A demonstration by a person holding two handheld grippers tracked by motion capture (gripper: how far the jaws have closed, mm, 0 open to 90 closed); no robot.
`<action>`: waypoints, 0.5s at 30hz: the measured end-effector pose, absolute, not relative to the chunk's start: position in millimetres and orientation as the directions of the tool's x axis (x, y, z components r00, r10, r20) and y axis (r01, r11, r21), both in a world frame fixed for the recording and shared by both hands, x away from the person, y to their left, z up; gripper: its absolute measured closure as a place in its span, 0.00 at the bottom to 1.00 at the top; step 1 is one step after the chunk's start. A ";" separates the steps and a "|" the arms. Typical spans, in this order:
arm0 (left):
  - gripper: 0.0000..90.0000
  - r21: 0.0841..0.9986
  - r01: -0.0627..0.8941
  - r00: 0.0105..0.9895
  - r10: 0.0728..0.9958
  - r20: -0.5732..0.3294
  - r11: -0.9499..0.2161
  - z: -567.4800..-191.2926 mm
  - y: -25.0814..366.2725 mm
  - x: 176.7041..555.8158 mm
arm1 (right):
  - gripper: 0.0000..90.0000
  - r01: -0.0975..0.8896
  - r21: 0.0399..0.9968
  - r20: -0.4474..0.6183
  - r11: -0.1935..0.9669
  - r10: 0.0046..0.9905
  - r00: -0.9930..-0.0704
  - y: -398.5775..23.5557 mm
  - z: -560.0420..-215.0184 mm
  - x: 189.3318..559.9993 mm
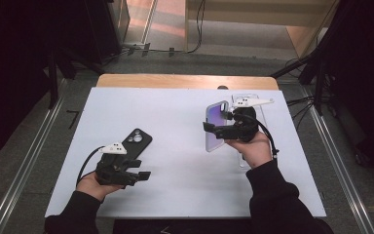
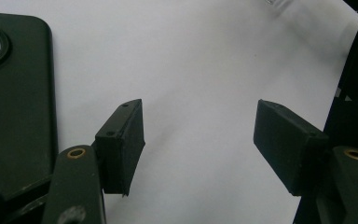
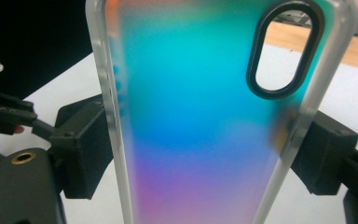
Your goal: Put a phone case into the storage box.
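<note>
Iridescent phone case [image 3: 200, 121] sits clamped by its long edges in the right gripper [image 1: 224, 127], raised off the white table [image 1: 175, 146] — hold it steady, no squeezing; left gripper [image 1: 135, 174] waits open beside the black case [image 1: 135, 141]

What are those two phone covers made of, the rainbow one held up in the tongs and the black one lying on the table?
The rainbow cover looks like plastic: frosted, see-through edges, a glossy back fading from teal to purple, and a dark rim round the camera hole. Whether it is hard or rubbery is not clear. The black cover looks like matt plastic or silicone, opaque and dull with hardly any shine.
</note>
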State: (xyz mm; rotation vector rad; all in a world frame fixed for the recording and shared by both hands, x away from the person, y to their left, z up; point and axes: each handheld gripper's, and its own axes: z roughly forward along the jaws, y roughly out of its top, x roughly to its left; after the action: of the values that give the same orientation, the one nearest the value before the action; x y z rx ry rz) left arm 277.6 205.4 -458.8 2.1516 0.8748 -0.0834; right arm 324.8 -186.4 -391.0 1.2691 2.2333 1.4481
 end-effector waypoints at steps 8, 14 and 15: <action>0.35 0.659 0.626 0.746 0.568 -0.348 -0.418 -458.0 208.6 273.9 | 0.17 0.540 0.831 0.258 0.133 0.769 -0.585 -199.5 -382.6 331.2; 0.35 0.663 0.627 0.742 0.573 -0.348 -0.409 -457.8 211.5 272.1 | 0.17 0.536 0.839 0.260 0.089 0.801 -0.540 -215.2 -377.8 334.1; 0.35 0.662 0.627 0.742 0.575 -0.346 -0.410 -457.9 211.9 272.2 | 0.17 0.535 0.841 0.261 0.080 0.805 -0.532 -217.5 -377.5 334.4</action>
State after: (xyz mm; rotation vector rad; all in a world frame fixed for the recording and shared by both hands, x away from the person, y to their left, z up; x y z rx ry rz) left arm 272.2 211.9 -457.9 2.1148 0.9020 -0.0803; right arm 334.4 -217.5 -377.5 1.3428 2.0902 1.4314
